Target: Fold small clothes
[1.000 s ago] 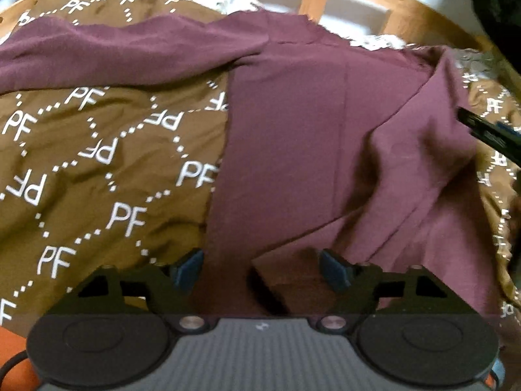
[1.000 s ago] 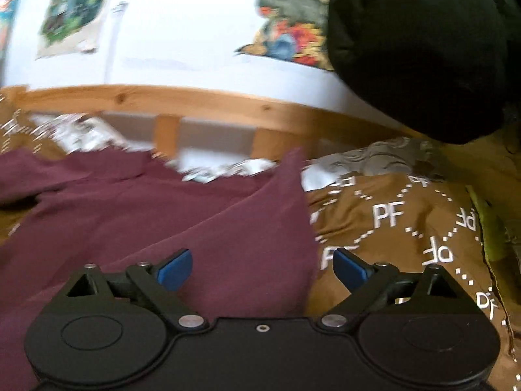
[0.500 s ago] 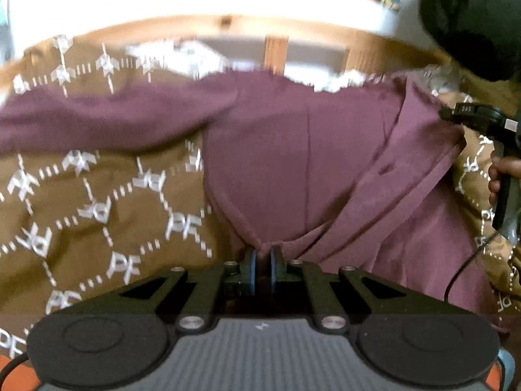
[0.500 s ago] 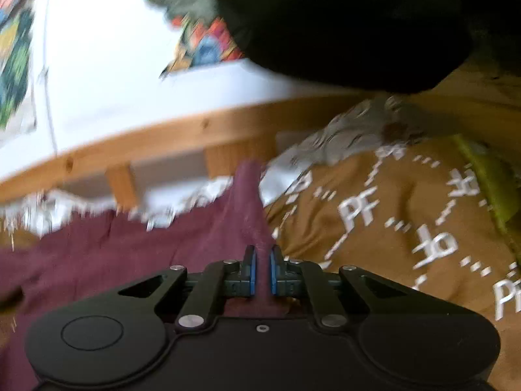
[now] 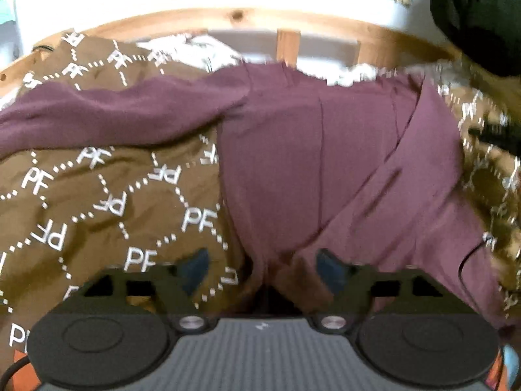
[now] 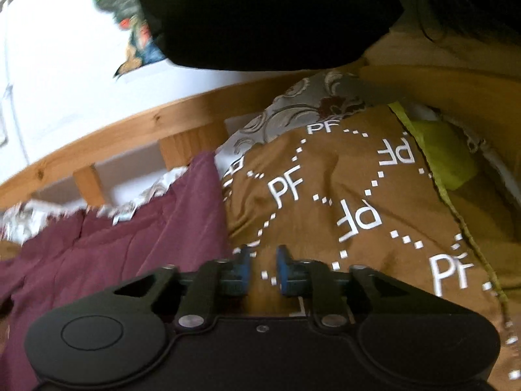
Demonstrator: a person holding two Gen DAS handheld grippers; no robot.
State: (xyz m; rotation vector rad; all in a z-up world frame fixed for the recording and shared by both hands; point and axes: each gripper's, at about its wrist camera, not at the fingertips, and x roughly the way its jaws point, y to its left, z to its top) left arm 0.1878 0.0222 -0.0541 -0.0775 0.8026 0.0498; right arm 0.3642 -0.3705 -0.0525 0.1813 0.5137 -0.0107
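Observation:
A maroon garment [image 5: 325,163] lies spread on a brown "PF" printed blanket [image 5: 97,202], one sleeve stretched to the left. My left gripper [image 5: 262,264] is open over the garment's near hem, its jaws wide apart with bunched cloth between them. In the right wrist view the garment's right edge [image 6: 146,238] lies to the left. My right gripper [image 6: 263,262] stands slightly open over the blanket [image 6: 358,202], just right of that edge, holding nothing.
A wooden bed rail [image 5: 286,45] runs along the far side, with a white wall behind. A black bulky object [image 6: 267,13] hangs at the upper right. A yellow-green cloth [image 6: 446,153] lies at the blanket's right edge.
Both grippers were shut on the maroon garment half a second ago. Now both have opened and let it go; the right one has shifted right, off the cloth.

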